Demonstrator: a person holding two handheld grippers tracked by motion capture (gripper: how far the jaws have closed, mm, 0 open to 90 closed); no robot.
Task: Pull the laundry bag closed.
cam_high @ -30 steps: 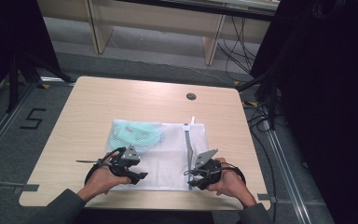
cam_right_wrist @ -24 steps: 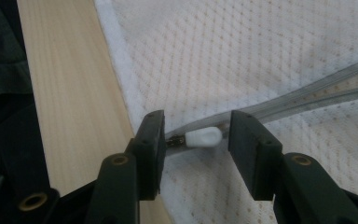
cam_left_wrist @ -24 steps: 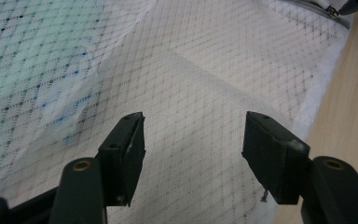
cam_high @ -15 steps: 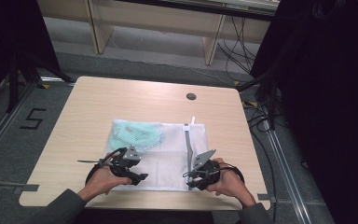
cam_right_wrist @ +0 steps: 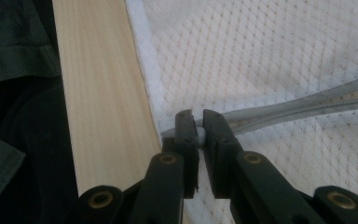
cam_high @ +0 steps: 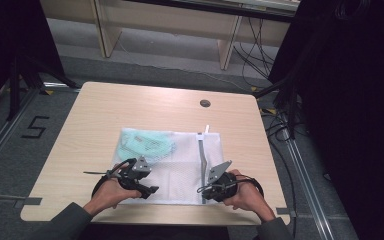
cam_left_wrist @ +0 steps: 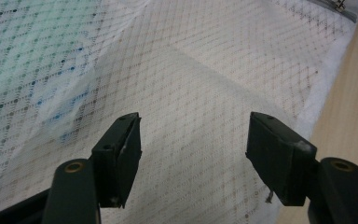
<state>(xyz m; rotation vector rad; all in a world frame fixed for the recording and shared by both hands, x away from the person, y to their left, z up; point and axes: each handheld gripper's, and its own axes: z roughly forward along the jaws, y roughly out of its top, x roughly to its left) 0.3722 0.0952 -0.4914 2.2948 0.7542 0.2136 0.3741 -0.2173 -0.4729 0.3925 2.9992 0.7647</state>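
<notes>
Two claws at the near edge of the counter (cam_high: 130, 100). My right claw (cam_right_wrist: 198, 135) has just been closing and now pinches the zipper pull (cam_right_wrist: 200, 134) at the near end of the grey zipper (cam_right_wrist: 307, 105), I judge to draw it along the track. My left claw (cam_left_wrist: 193, 140) hangs with jaws spread above the white mesh laundry bag (cam_high: 180, 165), nothing between them, likely ready to pin the fabric. The bag lies flat mid-counter. Farther in, green cloth (cam_high: 145, 145) sits inside its far-left corner.
</notes>
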